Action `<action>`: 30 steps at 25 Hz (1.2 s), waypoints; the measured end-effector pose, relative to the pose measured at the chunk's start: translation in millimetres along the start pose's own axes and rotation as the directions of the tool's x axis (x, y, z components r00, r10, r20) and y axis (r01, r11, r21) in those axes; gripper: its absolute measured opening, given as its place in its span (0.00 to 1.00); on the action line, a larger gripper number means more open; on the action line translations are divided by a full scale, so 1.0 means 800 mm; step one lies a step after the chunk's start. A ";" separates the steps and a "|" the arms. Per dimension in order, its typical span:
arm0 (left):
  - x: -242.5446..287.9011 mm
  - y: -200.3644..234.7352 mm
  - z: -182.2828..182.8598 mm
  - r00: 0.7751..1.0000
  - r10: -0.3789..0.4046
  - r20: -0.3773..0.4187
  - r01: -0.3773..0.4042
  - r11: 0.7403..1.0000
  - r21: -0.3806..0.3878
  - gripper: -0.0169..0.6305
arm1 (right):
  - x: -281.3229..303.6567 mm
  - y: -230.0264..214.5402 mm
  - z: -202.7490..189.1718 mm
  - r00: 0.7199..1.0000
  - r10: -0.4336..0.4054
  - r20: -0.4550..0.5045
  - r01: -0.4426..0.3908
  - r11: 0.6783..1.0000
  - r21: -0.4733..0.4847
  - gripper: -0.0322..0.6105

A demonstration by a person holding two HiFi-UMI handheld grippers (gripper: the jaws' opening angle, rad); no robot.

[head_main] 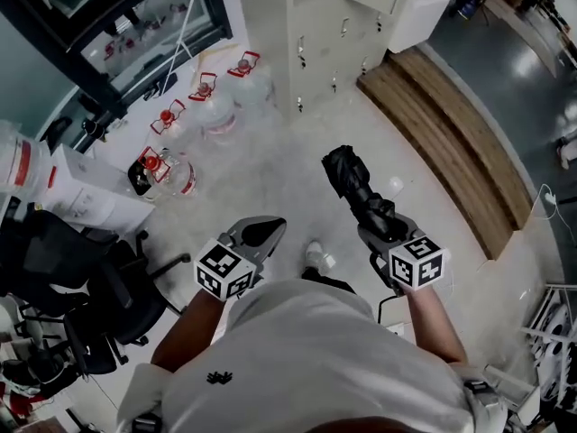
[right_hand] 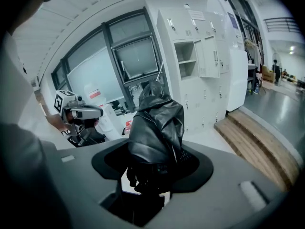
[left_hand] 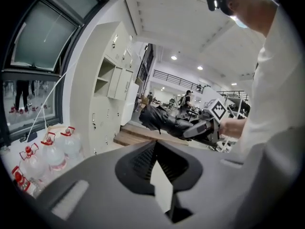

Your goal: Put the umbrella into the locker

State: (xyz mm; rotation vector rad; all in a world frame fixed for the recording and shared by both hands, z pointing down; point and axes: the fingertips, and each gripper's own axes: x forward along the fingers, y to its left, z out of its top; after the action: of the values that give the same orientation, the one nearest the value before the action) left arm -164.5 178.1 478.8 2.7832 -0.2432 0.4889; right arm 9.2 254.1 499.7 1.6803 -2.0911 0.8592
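Step in hand: transport, with the load gripped and the locker not yet reached. The right gripper [right_hand: 151,171] has its jaws clamped on the lower end of the black folded fabric umbrella [right_hand: 155,123], which stands up and forward out of the jaws. In the head view the umbrella [head_main: 352,180] projects ahead of the right gripper [head_main: 372,216], above the pale floor and clear of everything else. The left gripper [left_hand: 159,173] has its jaws drawn together at the tips with nothing between them; it is held level beside the right one, apart from the umbrella. Further out, clear plastic water bottles with red handles [head_main: 213,105] stand on the floor to the left. Beyond them is the tall white metal locker bank [head_main: 317,48], with one open compartment [right_hand: 186,57] at upper height. Next move, by judgement: advance to the locker bank, raise the umbrella and align it tip-first with the open compartment.
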 end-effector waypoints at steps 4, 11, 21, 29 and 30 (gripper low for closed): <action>0.055 0.019 0.046 1.000 0.012 0.021 -0.012 1.000 0.005 0.11 | 0.014 -0.071 0.049 1.000 0.001 0.010 0.000 0.999 -0.039 0.43; 0.113 0.070 0.086 1.000 0.003 0.030 -0.003 1.000 -0.007 0.11 | 0.075 -0.160 0.120 1.000 -0.010 0.014 0.011 0.999 -0.031 0.43; 0.178 0.229 0.166 0.996 -0.055 0.067 0.055 0.998 -0.005 0.11 | 0.185 -0.239 0.280 0.998 -0.065 0.019 0.066 0.996 -0.058 0.43; 0.209 0.346 0.233 0.993 -0.084 0.087 0.078 0.995 0.069 0.11 | 0.288 -0.305 0.402 0.992 -0.117 0.038 0.120 0.990 -0.076 0.43; 0.212 0.356 0.238 0.993 -0.075 0.096 0.070 0.996 0.061 0.11 | 0.303 -0.316 0.414 0.992 -0.120 0.033 0.122 0.990 -0.077 0.43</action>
State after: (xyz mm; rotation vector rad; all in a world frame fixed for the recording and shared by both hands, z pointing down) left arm -10.8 -170.4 444.2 2.8647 -0.1510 0.3471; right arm 228.8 -171.9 452.5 1.7663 -1.9902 0.7104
